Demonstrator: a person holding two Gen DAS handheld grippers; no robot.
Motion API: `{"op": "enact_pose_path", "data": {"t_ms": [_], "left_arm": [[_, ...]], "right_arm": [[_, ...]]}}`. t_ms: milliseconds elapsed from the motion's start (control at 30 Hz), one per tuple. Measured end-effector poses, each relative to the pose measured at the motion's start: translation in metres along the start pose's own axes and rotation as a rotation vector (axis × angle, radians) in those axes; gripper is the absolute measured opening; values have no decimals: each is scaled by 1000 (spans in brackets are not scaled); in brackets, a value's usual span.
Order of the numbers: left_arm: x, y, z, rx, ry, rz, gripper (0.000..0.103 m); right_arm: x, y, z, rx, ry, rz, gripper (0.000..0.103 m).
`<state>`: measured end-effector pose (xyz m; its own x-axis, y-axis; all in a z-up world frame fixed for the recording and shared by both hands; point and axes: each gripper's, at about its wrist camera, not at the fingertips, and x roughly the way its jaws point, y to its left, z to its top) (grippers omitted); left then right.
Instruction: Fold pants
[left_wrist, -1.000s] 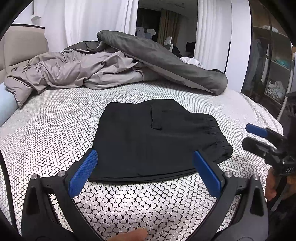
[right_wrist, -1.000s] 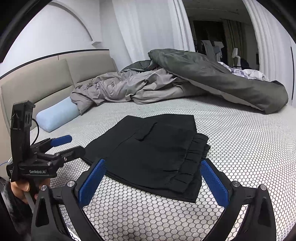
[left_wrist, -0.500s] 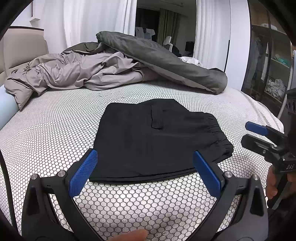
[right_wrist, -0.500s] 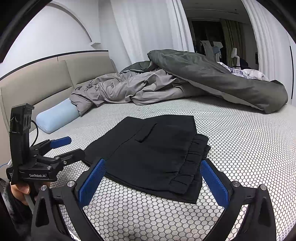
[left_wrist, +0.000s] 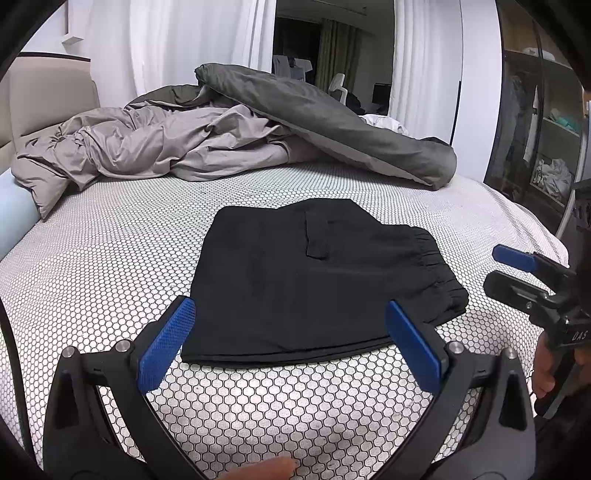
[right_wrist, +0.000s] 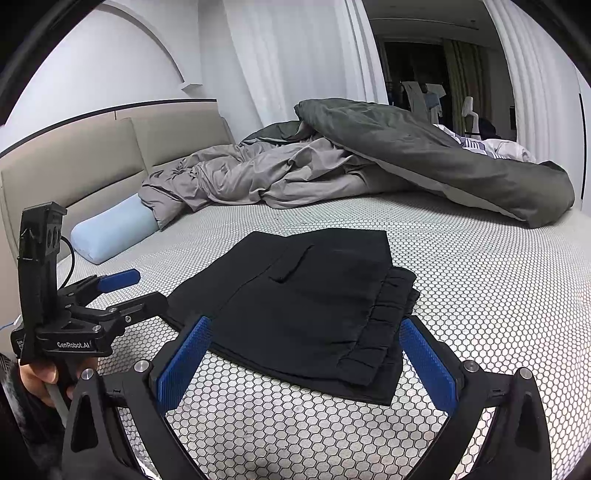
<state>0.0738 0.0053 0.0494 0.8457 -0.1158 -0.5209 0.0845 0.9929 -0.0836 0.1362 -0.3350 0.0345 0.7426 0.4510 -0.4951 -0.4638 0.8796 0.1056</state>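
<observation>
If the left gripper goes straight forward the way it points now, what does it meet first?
Most likely the near edge of the folded black pants, lying on the bed just ahead of the open left gripper. Depth is unclear; if angled lower, it meets the bed first.

Change over the preceding second. In the left wrist view the right gripper (left_wrist: 504, 271), at the right edge of the frame, sits very slightly lower than a second ago. In the right wrist view the left gripper (right_wrist: 142, 286), at the lower left of the frame, has drifted a little lower, and the folded black pants (right_wrist: 310, 306) appear marginally lower in the frame.
</observation>
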Motion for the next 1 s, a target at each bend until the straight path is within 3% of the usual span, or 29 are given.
{"op": "enact_pose_path", "data": {"t_ms": [1000], "left_arm": [[2,5,-2,26,3,1,102]], "right_arm": [[-1,-1,-1,-14,13,0,103]]}}
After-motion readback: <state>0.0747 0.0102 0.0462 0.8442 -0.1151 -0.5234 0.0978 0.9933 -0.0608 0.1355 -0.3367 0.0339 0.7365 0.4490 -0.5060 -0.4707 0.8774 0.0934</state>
